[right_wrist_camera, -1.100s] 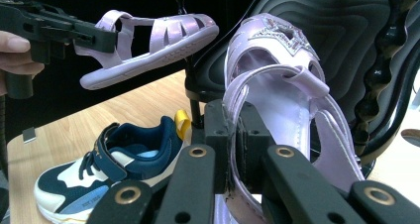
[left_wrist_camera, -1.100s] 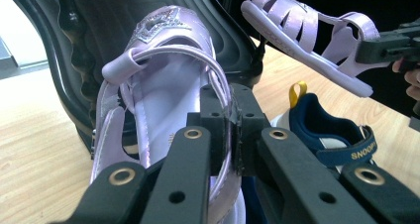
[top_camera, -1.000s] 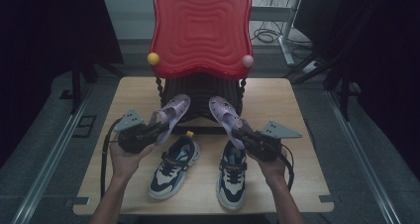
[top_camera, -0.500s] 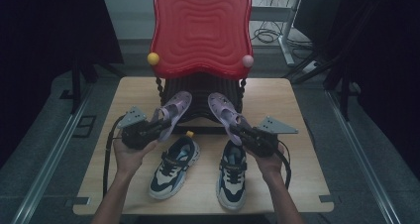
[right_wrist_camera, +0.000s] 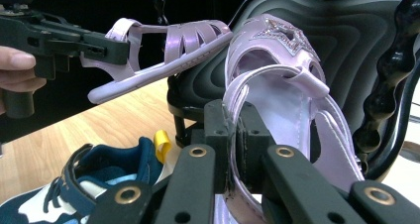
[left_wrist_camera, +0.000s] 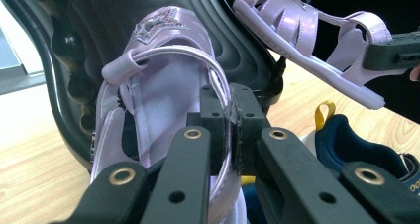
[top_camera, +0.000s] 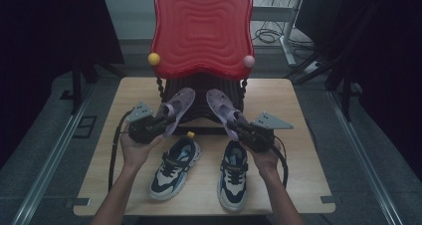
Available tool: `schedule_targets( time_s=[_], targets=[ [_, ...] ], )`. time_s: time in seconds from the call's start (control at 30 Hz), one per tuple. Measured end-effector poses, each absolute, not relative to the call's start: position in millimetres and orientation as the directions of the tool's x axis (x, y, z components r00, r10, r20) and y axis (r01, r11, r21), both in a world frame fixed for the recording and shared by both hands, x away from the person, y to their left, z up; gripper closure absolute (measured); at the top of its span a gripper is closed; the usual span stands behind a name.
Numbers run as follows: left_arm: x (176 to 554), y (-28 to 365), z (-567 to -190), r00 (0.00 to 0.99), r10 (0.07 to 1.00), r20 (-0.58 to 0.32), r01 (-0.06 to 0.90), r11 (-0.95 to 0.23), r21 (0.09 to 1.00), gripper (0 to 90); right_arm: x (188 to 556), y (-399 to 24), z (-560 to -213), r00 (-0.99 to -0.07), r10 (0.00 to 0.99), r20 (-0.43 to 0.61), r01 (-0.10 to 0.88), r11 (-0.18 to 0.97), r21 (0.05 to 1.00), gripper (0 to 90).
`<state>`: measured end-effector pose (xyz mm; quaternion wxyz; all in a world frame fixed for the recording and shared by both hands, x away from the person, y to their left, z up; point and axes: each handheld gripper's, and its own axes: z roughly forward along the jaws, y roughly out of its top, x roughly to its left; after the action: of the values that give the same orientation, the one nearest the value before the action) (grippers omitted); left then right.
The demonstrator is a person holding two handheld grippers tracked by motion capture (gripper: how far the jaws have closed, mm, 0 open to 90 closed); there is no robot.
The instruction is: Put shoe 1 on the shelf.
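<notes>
Two lilac sandals are held up in front of a small black seat (top_camera: 201,93) with a red wavy back (top_camera: 201,31). My left gripper (top_camera: 166,121) is shut on the heel strap of the left sandal (top_camera: 176,108), whose toe points at the seat. In the left gripper view its jaws pinch that strap (left_wrist_camera: 220,97), and the other sandal (left_wrist_camera: 307,35) shows at upper right. My right gripper (top_camera: 238,126) is shut on the strap of the right sandal (top_camera: 221,105); in the right gripper view the strap (right_wrist_camera: 233,115) sits between the pads (right_wrist_camera: 215,130).
A pair of navy-and-white sneakers (top_camera: 176,165) (top_camera: 234,172) lies on the wooden table (top_camera: 293,110) near the front edge, below the grippers. A yellow ball (top_camera: 154,58) and a pink ball (top_camera: 248,61) sit at the red back's lower corners. Dark floor and cables surround the table.
My left gripper has shifted a little to the right and down with its sandal. The right gripper and its sandal have stayed in place.
</notes>
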<state>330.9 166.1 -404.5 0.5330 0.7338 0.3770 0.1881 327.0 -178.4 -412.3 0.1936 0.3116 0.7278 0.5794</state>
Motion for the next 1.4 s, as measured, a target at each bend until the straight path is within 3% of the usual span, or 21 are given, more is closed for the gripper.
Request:
schedule_targets(
  time_s=[1.4],
  targets=[
    [394.7,134.7,-393.0,0.61,0.792,-0.022,0.253,-0.168,0.953,85.7,389.5,-133.5,-404.8,-0.597,0.801,-0.045,0.151,0.167,0.974,86.0]
  ],
)
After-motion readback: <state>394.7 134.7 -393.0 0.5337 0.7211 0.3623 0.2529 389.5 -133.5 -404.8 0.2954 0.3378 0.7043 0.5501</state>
